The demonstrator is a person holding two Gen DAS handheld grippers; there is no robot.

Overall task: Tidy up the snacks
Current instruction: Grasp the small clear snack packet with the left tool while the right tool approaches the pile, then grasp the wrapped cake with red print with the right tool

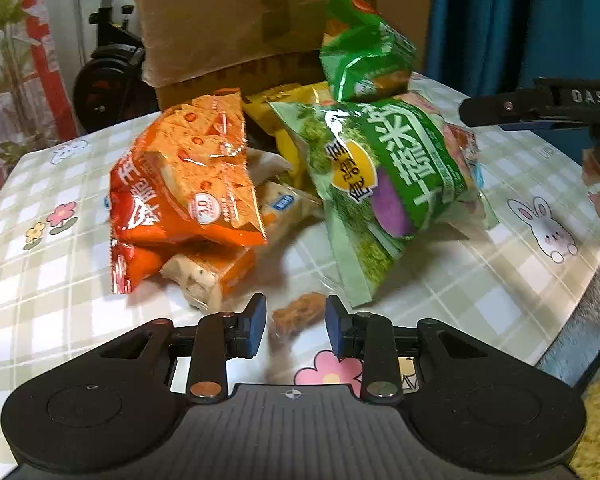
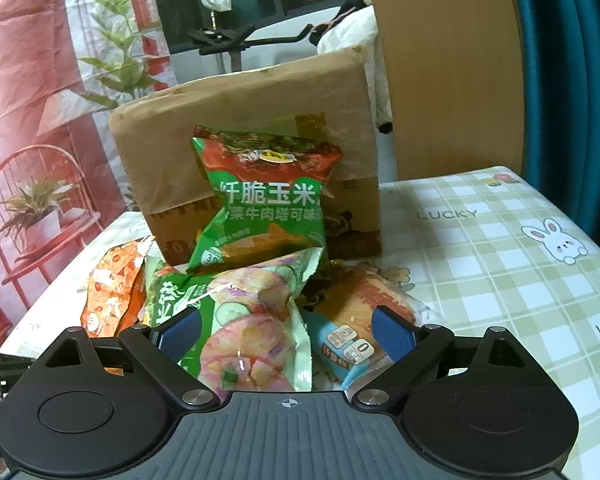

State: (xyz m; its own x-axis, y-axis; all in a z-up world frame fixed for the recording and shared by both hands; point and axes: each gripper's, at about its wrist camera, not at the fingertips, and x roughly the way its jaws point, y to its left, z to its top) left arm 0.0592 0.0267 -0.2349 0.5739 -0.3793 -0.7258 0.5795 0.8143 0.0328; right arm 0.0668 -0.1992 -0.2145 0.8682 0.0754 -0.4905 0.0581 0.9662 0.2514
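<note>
A heap of snack bags lies on the checked tablecloth (image 1: pixel 480 292) before a cardboard box (image 1: pixel 228 20). In the left wrist view: an orange cheese-print bag (image 1: pixel 184 188), a big green bag (image 1: pixel 384 184), a smaller green bag (image 1: pixel 364 48) leaning on the box, a yellow bag (image 1: pixel 288 120). My left gripper (image 1: pixel 296 326) is open, with a small clear-wrapped brown snack (image 1: pixel 296 314) between its fingertips on the table. My right gripper (image 2: pixel 286 334) is open wide around the end of a pale green bag (image 2: pixel 252 320) and a blue-wrapped pastry (image 2: pixel 356 332).
The box (image 2: pixel 252 120) stands at the table's back, the green corn-chip bag (image 2: pixel 268 204) upright against it. The right gripper's arm (image 1: pixel 540 104) shows at the right of the left view. The table edge (image 1: pixel 572 320) runs at right above grey carpet. An exercise bike stands behind.
</note>
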